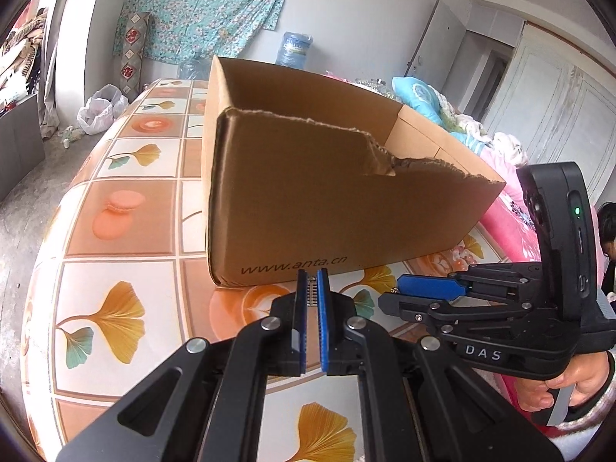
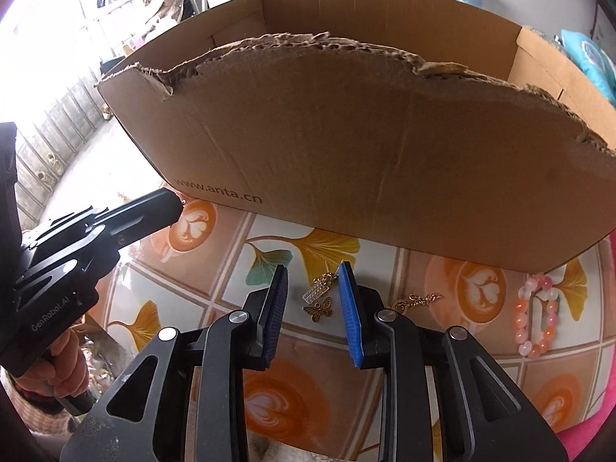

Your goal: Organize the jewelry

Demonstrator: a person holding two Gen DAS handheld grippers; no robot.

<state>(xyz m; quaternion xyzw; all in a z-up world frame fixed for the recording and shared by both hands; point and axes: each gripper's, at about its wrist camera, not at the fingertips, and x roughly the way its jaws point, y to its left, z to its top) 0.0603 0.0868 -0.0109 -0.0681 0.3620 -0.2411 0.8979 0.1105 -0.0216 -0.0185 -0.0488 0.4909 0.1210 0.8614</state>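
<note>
While the right gripper (image 2: 312,300) hangs over the jewelry, the cardboard box (image 2: 346,146) waits just behind.
Its jaws stand partly open, empty, straddling a rectangular crystal pendant (image 2: 316,292) and a butterfly charm (image 2: 319,308) on the desk (image 2: 385,404), probably for a pick. The pendant's long axis slants toward the box. The left gripper (image 1: 312,288) has its jaws shut with a small metal piece showing between them.

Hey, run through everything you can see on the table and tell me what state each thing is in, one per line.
Box: open on top, upright, front rim torn.
Butterfly charm: flat on the table, loose.
Clear pendant: on the table, not gripped.
Gold chain: on the table, loose.
Bead bracelet: flat on the table.
Left hand-held gripper: shut.
Right hand-held gripper: open above the pendant and charm.
</note>
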